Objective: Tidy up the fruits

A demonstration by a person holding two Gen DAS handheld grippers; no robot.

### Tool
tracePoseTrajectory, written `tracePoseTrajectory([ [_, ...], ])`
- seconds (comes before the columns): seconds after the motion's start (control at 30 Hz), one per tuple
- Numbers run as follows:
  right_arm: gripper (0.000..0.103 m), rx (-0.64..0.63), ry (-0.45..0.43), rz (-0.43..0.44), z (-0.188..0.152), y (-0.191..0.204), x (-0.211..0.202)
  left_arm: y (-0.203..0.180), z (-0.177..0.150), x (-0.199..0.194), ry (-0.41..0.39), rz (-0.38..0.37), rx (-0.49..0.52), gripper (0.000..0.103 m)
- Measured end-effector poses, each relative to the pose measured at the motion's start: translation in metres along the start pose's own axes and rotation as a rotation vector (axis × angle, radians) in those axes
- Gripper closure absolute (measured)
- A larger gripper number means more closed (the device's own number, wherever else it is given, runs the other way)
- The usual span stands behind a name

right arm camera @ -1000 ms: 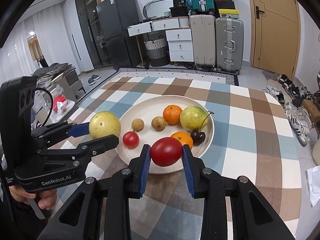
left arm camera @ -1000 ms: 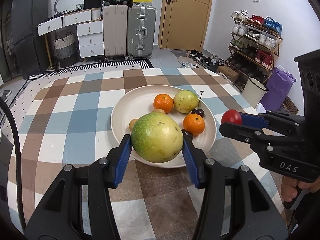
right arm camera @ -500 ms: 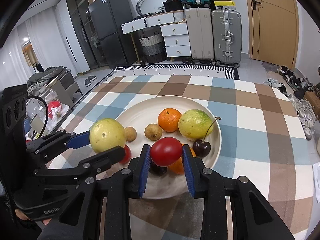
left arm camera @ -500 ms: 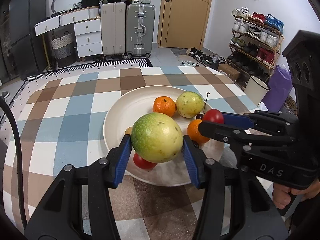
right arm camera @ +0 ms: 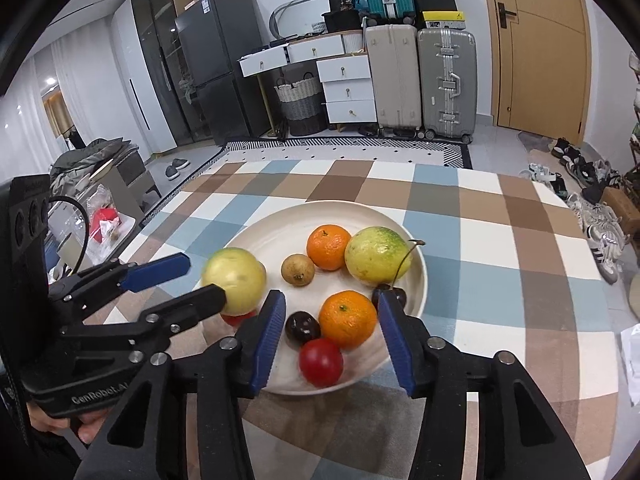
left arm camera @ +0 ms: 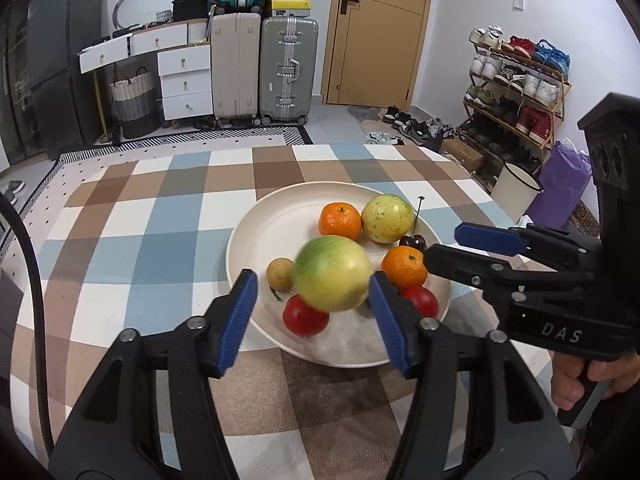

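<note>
Both grippers are hanging over the near edge of the cream plate [right arm camera: 280, 224], and the step in hand looks like the release of fruit onto it. The left gripper [left arm camera: 312, 300] is opening its jaws; the blurred green-yellow guava [left arm camera: 333, 273] sits between them, clear of the left pad (contact with the right pad is hard to tell), over the plate's near left part. The right gripper [right arm camera: 332, 336] is also opening, and the red tomato [right arm camera: 321, 362] is lying free on the plate's near rim, beside an orange [right arm camera: 348, 319]. Next, both tools probably need to back off from the plate without nudging the settled fruit.
</note>
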State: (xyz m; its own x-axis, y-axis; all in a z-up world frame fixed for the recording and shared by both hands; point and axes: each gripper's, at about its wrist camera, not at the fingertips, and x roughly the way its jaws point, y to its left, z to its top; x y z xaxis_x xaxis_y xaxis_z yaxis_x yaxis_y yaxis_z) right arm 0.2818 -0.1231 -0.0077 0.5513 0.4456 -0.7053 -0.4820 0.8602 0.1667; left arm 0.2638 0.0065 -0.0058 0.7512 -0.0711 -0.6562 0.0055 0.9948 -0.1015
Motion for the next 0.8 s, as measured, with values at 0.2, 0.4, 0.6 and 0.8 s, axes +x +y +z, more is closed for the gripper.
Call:
tracePoseTrajectory([
  [0.2,0.013,0.010,-0.047,-0.021,-0.008,-0.004,-0.023,0.004,-0.007,-0.028,-0.061,0.007,-0.011,0.020],
  [0.4,0.001,0.034,-0.100,-0.002,-0.022,-0.009,-0.045,0.009,-0.020,-0.057,-0.121,0.008,-0.027,0.001],
  [0.6,0.001,0.013,-0.151,0.046,-0.038,-0.006,-0.062,0.013,-0.034,-0.077,-0.173,0.006,-0.043,0.001],
  [0.8,0.001,-0.014,-0.196,0.029,-0.053,-0.001,-0.065,0.014,-0.045,-0.075,-0.208,0.003,-0.046,0.001],
])
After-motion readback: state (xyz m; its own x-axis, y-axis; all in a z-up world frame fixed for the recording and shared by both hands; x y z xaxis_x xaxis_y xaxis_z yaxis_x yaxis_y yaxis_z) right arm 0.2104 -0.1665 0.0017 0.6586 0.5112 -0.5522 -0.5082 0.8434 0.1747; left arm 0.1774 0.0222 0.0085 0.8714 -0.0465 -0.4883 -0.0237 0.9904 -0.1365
